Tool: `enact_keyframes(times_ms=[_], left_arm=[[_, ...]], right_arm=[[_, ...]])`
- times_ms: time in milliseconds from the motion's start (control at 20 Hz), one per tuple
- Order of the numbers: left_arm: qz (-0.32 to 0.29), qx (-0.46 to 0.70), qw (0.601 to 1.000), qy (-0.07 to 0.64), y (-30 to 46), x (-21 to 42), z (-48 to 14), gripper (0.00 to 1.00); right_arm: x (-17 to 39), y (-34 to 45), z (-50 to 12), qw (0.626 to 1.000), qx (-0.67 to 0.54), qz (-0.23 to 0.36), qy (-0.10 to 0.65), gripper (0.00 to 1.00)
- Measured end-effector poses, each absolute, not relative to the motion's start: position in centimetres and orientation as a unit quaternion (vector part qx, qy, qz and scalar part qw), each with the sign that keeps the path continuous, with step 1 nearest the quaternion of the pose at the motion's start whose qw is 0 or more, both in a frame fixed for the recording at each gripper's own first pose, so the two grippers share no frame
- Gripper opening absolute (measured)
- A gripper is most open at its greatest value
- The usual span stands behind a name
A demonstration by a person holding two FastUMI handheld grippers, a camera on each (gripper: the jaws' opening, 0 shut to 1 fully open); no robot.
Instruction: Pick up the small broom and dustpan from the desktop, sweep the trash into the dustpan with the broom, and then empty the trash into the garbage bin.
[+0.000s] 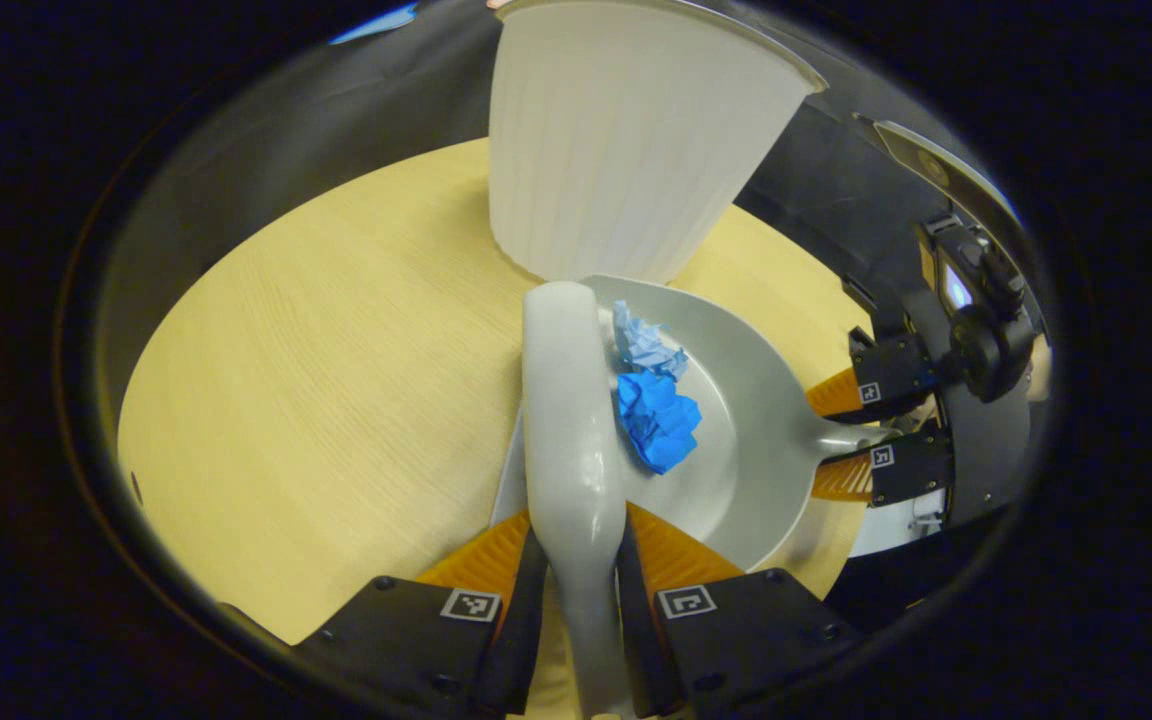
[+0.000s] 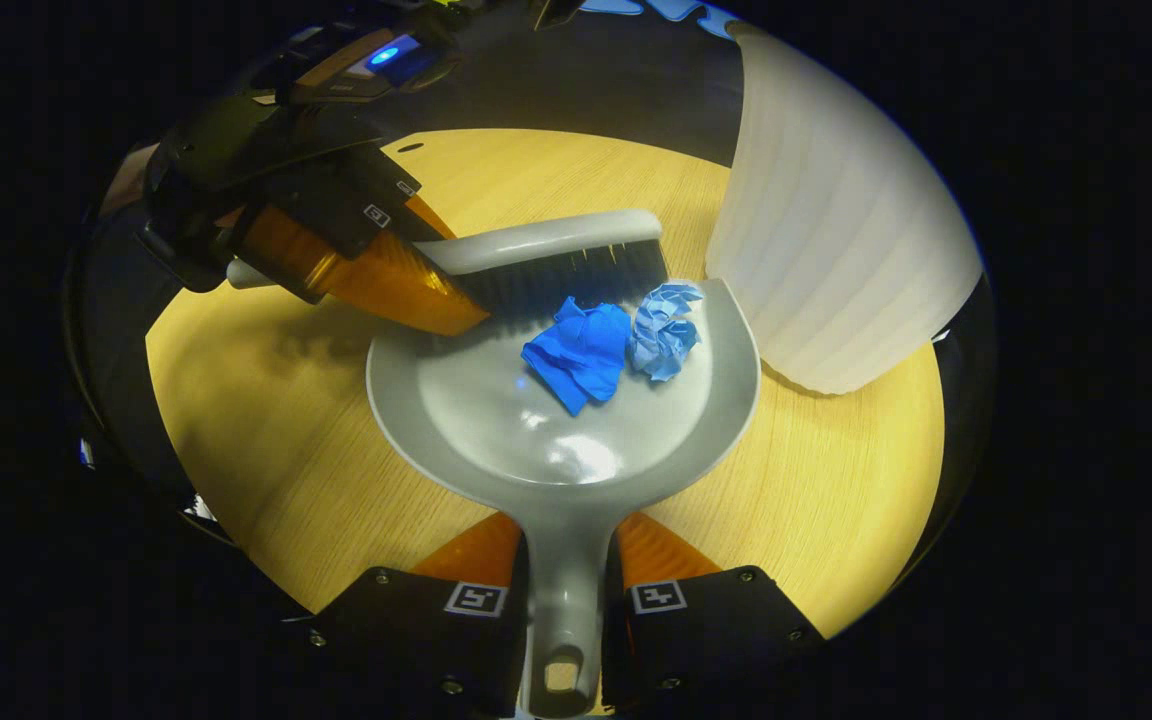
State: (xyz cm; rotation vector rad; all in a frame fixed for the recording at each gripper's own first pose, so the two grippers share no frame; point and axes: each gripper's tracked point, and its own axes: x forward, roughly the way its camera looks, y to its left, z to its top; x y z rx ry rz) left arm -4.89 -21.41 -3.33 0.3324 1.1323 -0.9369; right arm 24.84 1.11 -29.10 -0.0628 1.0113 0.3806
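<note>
My left gripper (image 1: 576, 530) is shut on the handle of the small grey broom (image 1: 568, 400). The broom's dark bristles (image 2: 576, 282) rest at the far lip of the grey dustpan (image 2: 536, 420). A dark blue paper wad (image 2: 581, 350) and a lighter blue wad (image 2: 664, 325) lie inside the pan, just in front of the bristles. My right gripper (image 2: 564, 535) is shut on the dustpan's handle. The pan lies flat on the wooden desktop (image 2: 816, 490). In the left gripper view the dustpan (image 1: 746, 440) and both wads (image 1: 658, 418) lie to the right of the broom, and the right gripper (image 1: 829, 438) holds the pan's handle.
A white ribbed garbage bin (image 2: 836, 240) stands on the desktop right beside the pan's far right edge; in the left gripper view the bin (image 1: 626, 140) rises straight ahead of the broom tip. Bare desktop (image 1: 336, 380) stretches to the left of the broom.
</note>
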Motion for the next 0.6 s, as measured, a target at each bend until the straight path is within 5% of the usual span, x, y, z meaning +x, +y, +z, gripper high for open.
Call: enact_keyframes(times_ms=[600], left_arm=[[-0.338, 0.105, 0.785, 0.508, -15.8, -2.2, -1.9, 0.43]], right_arm=[[24.3, -2.5, -31.1, 0.859, -0.039, 0.151, 0.488, 0.31]])
